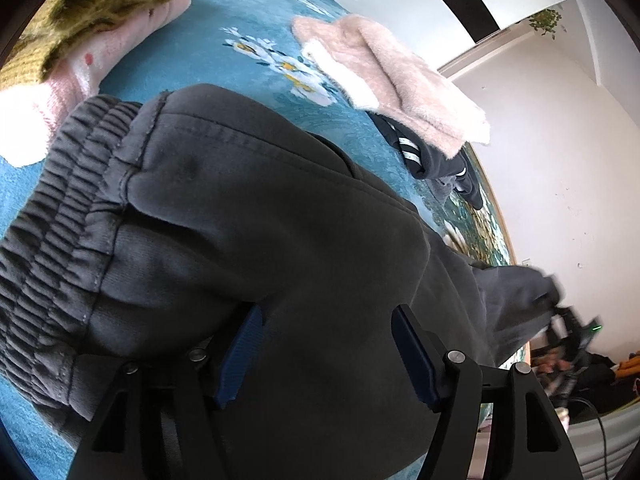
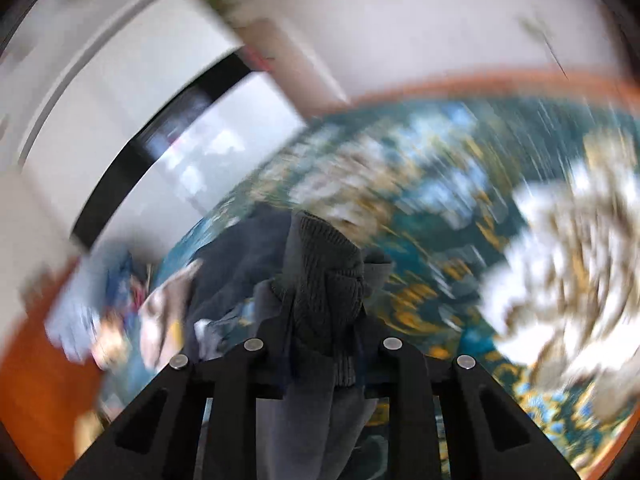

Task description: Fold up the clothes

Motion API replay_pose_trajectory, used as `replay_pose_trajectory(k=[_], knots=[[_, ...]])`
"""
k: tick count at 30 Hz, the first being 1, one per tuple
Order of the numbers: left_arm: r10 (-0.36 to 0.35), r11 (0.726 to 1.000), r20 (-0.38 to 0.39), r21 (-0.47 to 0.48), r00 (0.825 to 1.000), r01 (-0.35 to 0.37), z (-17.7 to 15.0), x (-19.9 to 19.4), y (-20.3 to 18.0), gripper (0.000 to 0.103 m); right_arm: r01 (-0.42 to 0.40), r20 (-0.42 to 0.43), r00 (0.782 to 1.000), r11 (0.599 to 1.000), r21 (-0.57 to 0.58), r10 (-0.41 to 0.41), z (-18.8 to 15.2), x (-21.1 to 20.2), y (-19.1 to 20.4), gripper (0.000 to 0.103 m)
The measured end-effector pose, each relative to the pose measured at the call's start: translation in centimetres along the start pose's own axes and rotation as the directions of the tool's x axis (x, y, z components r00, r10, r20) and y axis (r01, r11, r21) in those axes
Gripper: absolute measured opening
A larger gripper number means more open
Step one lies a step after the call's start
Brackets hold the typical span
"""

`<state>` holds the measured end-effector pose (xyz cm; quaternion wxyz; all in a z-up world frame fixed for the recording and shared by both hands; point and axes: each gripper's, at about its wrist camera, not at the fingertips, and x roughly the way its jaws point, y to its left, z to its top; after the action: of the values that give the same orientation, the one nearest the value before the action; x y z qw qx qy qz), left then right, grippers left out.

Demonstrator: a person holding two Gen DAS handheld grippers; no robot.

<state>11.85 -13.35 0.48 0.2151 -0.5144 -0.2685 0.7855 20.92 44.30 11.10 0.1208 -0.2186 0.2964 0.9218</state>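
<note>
Clearly, the dark grey sweatpants [image 1: 248, 216] were the garment being folded. They lay on the teal flowered carpet [image 1: 248, 8] directly in front of the left gripper [image 1: 324, 344], with the elastic waistband [image 1: 60, 216] to its front left. This gripper's blue fingers [image 1: 412, 356] stood wide apart above the cloth and grasped nothing; I think it waited there to press or take the body of the pants.

The right gripper [image 2: 320, 320] was clenched on the ribbed leg cuff [image 2: 324, 264], which bunched up between its fingers. Its view was much blurred, so I judge it was swinging the leg, probably to bring it over the rest of the pants. In the left view the same gripper [image 1: 568, 328] appeared far to the right, with the leg stretched toward it.

Ahead of the left gripper lay a pink fluffy garment [image 1: 400, 80] partly over a black striped one [image 1: 432, 156], and to the front left a yellow knit [image 1: 100, 4] rested on a pale pink piece [image 1: 80, 76]. Beyond the carpet were white walls [image 1: 560, 152].
</note>
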Motion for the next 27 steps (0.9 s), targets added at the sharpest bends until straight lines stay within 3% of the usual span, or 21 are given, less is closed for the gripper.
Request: replay_pose_trajectory(k=[3,5,8,12,14,18,21,23,27], knots=[[-0.029,1.0,-0.005,-0.009,1.0,0.029,-0.1,-0.3,0.2,0.071,-0.016,0.012,1.0,0.969,-0.246,0.02,-1.6,-2.0,8.2,0.025],[-0.067,0.997,-0.012,-0.026,0.998,0.066,-0.2,-0.9,0.5,0.071,-0.027,-0.004,1.0,0.928,-0.372,0.027,-3.6,-2.4,12.7,0.025],[-0.101,0.994,-0.008,-0.029,0.995,0.101,-0.4,-2.2,0.8,0.071,-0.038,-0.045,0.999,0.83,-0.556,0.015,-9.0,-1.4,19.1,0.025],[-0.141,0.99,0.028,-0.011,0.99,0.142,-0.6,-4.9,1.3,0.071,-0.104,-0.125,0.992,0.718,-0.688,0.025,-16.1,0.1,24.3,0.025],[-0.128,0.992,0.065,-0.009,0.99,0.129,-0.6,-6.5,2.0,0.071,-0.144,-0.178,0.984,0.672,-0.726,0.018,-19.6,1.0,26.1,0.026],[-0.101,0.993,0.117,-0.052,0.988,0.108,-0.7,-8.8,4.7,0.072,-0.157,-0.236,0.971,0.625,-0.765,-0.046,-24.0,2.9,26.5,0.028],[-0.186,0.973,0.12,-0.117,0.975,0.199,-1.1,-9.5,6.9,0.072,-0.164,-0.262,0.961,0.594,-0.788,-0.083,-26.2,3.1,26.6,0.039],[-0.204,0.967,0.136,-0.125,0.969,0.222,-1.4,-10.2,7.3,0.072,-0.2,-0.292,0.954,0.587,-0.784,-0.065,-26.7,2.7,26.7,0.055],[-0.143,0.977,0.18,-0.133,0.973,0.169,-1.6,-11.9,8.1,0.073,-0.308,-0.364,0.931,0.583,-0.752,0.023,-26.9,1.3,27.1,0.06]])
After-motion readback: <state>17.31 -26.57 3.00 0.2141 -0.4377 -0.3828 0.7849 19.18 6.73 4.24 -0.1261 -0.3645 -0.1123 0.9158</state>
